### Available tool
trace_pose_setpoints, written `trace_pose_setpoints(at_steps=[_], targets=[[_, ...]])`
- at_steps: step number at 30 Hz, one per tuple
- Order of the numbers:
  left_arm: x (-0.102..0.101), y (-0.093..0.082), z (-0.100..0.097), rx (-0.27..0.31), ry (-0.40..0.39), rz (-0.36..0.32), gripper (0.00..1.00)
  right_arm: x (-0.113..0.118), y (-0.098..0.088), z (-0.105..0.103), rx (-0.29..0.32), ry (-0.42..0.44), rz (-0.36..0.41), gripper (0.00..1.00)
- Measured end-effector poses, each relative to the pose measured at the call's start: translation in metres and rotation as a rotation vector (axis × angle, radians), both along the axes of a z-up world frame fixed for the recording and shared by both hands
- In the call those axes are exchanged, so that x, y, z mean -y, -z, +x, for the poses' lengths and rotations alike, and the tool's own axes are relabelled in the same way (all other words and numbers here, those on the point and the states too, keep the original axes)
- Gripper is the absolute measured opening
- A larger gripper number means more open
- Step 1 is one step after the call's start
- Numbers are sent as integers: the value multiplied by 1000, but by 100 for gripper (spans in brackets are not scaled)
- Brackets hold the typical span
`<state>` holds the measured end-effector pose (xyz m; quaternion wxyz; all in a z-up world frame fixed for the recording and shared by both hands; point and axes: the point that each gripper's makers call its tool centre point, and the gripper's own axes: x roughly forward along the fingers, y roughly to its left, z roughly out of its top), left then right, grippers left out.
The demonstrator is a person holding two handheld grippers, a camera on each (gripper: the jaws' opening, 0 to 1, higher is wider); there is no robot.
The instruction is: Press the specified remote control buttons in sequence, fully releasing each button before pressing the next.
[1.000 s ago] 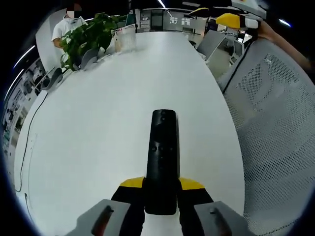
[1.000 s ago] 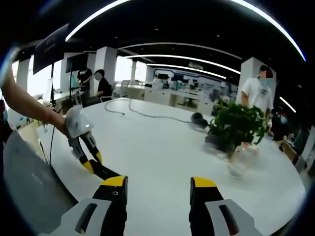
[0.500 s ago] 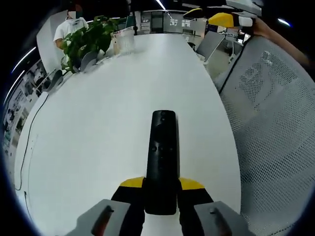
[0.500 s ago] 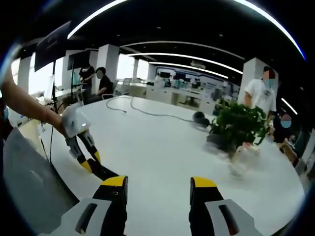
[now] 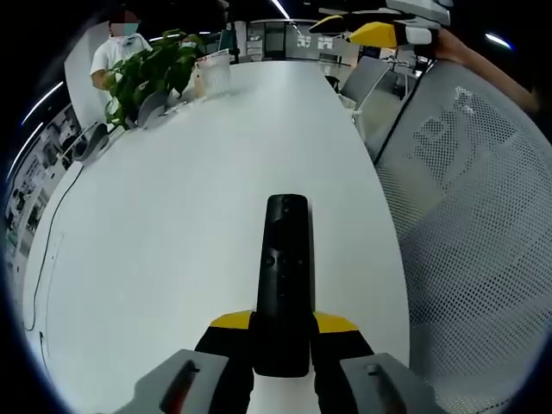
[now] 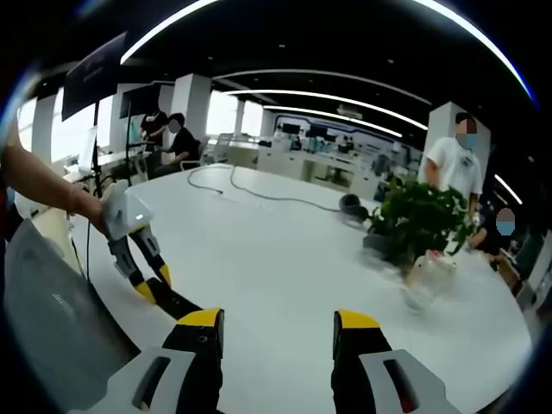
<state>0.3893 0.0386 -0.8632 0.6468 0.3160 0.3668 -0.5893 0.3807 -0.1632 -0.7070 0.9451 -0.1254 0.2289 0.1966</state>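
Left hand-held gripper is clamped on the tail of the black remote, which points to 12 o'clock over the white table, while the right hand-held gripper hangs wide open and empty, so a hard poke could probably tip the remote downward.

The left gripper rises from 6 o'clock in the left gripper view, its yellow-tipped jaws closed against the sides of a black remote control that points toward 12 o'clock. In the right gripper view the same gripper appears at 9 o'clock, held by the person's hand with a bare forearm above it. The right gripper rises from 6 o'clock, jaws parted, nothing between them.
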Motion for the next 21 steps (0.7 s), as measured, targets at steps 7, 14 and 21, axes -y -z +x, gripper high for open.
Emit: trace_pose_setpoints(at_steps=[7, 14, 21], targets=[[0, 0, -7, -10, -6, -14, 24, -1, 1, 0, -3, -4, -3, 48], [0, 0, -14, -8, 3, -18, 24, -2, 1, 0, -4, -8, -3, 48], [0, 0, -18, -2, 13, -10, 24, -3, 1, 0, -6, -10, -4, 48]])
